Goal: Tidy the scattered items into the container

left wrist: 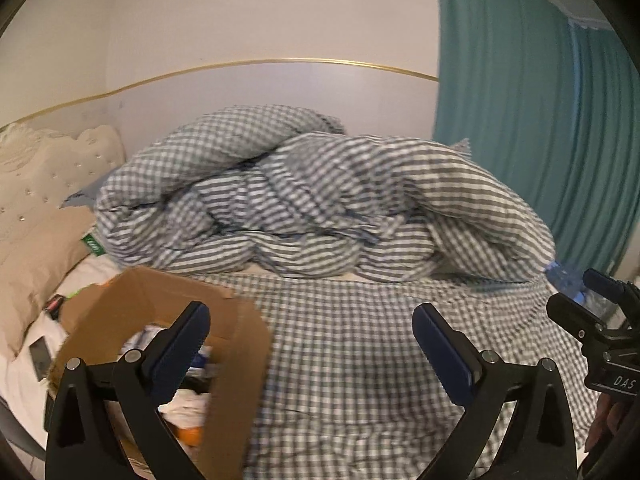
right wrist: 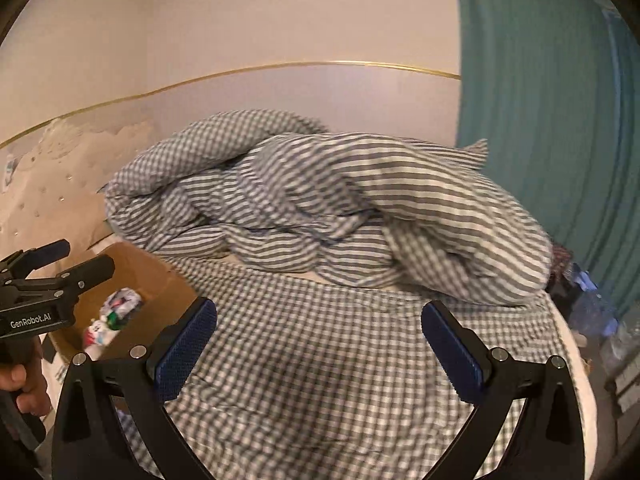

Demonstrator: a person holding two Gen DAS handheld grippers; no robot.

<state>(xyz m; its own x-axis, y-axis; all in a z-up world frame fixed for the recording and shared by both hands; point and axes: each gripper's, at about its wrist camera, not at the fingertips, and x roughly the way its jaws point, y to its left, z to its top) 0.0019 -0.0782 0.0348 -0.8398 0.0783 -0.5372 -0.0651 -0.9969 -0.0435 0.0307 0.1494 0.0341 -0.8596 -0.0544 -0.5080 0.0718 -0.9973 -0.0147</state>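
Both the left gripper (left wrist: 310, 346) and right gripper (right wrist: 318, 344), jaws spread and holding nothing, hover above the checked bed sheet (right wrist: 320, 360), while the cardboard box (left wrist: 240, 360) at the bed's left side sits open-topped to receive items, several already inside.

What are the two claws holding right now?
Nothing. The left claw and the right claw are both wide open with only the checked bedsheet between their fingers. The cardboard box sits beside them, ungrabbed.
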